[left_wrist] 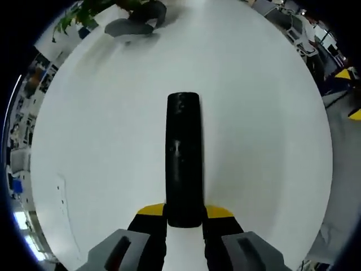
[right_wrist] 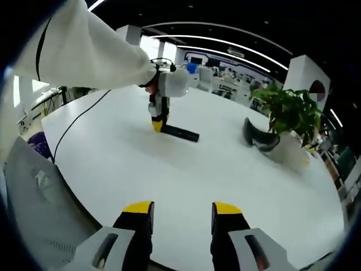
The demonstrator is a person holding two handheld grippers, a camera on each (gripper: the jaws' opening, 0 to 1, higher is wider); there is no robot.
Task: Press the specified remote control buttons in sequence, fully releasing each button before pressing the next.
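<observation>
- A black remote control (left_wrist: 183,161) lies flat on a white tabletop (left_wrist: 265,141), pointing straight away from the left gripper (left_wrist: 184,217). Its near end sits between the yellow-tipped jaws, which are clenched against its sides.
- The right gripper (right_wrist: 183,217) hangs above the near edge of the tabletop, well apart from the remote control (right_wrist: 179,133). Its jaws stand released, with bare tabletop showing between them.
- Judgement for the step in hand: the left gripper looks placed to steady the remote control, so the right gripper probably does the pressing. It should come down on one button squarely, lift fully clear, and only then move on.
- The hold should stay low on the body (so no button is covered).
- The left gripper view shows the top face of the remote control close up, though single buttons are too blurred to tell apart.
- The right gripper view shows the wider scene: a white sleeve (right_wrist: 84,51) reaching to the left gripper (right_wrist: 160,125), a cable (right_wrist: 79,121) trailing across the tabletop, a potted plant (right_wrist: 290,110) and a dark curved object (right_wrist: 259,138) beside it.
</observation>
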